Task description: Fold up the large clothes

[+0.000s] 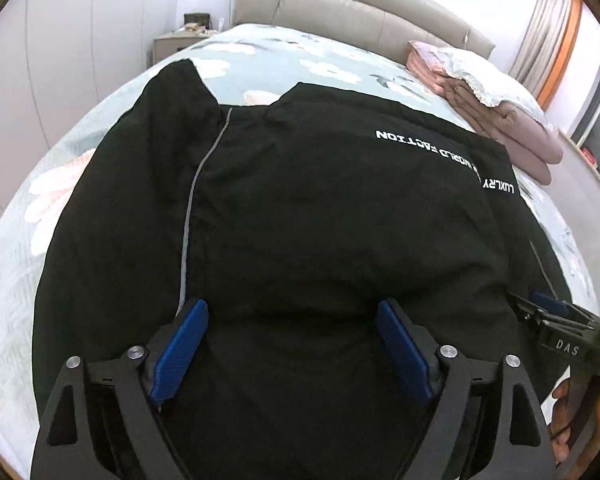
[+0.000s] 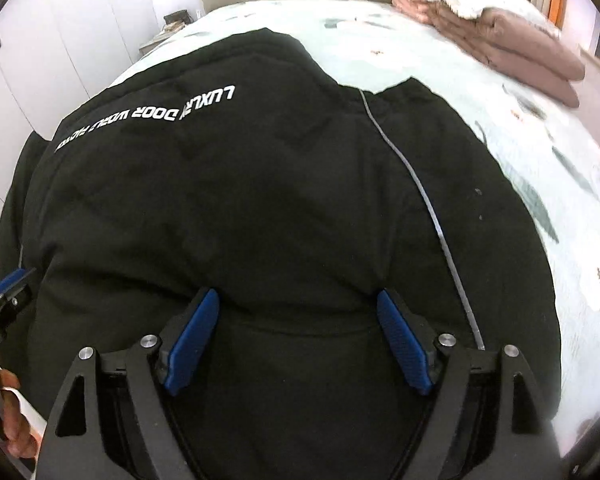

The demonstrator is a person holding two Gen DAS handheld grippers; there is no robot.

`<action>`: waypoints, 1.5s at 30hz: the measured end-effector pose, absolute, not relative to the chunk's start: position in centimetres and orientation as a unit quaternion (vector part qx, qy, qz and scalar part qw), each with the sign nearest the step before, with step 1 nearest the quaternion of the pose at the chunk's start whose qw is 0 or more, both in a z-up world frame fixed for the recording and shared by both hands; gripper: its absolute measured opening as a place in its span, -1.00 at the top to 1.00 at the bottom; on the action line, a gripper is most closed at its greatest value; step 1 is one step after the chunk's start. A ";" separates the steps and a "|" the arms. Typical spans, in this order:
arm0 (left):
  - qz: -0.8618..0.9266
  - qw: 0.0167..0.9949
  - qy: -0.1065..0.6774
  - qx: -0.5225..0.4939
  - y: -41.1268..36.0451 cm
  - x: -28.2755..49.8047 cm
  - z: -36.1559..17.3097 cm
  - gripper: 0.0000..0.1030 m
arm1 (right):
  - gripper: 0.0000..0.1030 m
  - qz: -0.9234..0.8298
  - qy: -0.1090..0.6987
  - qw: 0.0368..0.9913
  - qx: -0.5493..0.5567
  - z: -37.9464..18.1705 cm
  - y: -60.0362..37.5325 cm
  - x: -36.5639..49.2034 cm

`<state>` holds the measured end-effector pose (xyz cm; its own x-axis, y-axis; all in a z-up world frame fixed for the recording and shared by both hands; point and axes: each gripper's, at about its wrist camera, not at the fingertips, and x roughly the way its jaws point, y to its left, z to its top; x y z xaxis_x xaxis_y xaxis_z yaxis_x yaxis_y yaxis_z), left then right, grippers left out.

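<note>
Both left gripper and right gripper jaws spread wide over the black jacket, seemingly gripping nothing.

Bed: carrying everything, wearing a pale green floral cover.
Black jacket: lying spread flat across the near part of the cover.
Folded pink quilt: sitting at the far right, near the headboard.
White pillow: resting on the quilt.

Count: 1 black jacket; 2 grippers, left, right; 1 folded quilt; 1 nightstand.
</note>
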<state>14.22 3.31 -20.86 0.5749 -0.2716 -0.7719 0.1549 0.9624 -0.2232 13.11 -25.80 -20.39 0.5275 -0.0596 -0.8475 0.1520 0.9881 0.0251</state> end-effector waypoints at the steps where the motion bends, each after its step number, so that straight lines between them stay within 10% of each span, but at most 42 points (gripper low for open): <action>1: -0.116 0.887 0.442 -0.063 3.3 14.1 -20.9 -0.72 | -0.67 -0.064 0.474 0.878 0.039 -20.4 -25.4 12.8; 8: -0.107 0.894 0.431 -0.060 2.9 12.4 -20.5 -0.73 | -0.67 -0.069 0.363 0.929 0.034 -21.9 -24.3 8.9; 19: -0.046 0.913 0.405 -0.029 1.3 5.2 -11.8 -0.73 | -0.74 -0.045 0.488 0.868 0.082 -15.7 -22.7 5.1; 29: -0.008 0.954 0.290 0.072 -2.1 -1.1 1.0 -0.73 | -0.80 -0.075 0.403 0.910 0.070 -3.4 -20.6 1.3; 45: -0.014 0.956 0.291 0.028 0.4 -3.6 4.3 -0.73 | -0.81 -0.098 0.357 0.929 0.024 1.8 -18.6 -1.7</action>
<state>-3.59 0.43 4.25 0.8302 -0.0100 -0.5574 0.0421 0.9981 0.0449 -1.74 -18.60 1.83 0.7258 -0.1638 -0.6681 0.1988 0.9797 -0.0243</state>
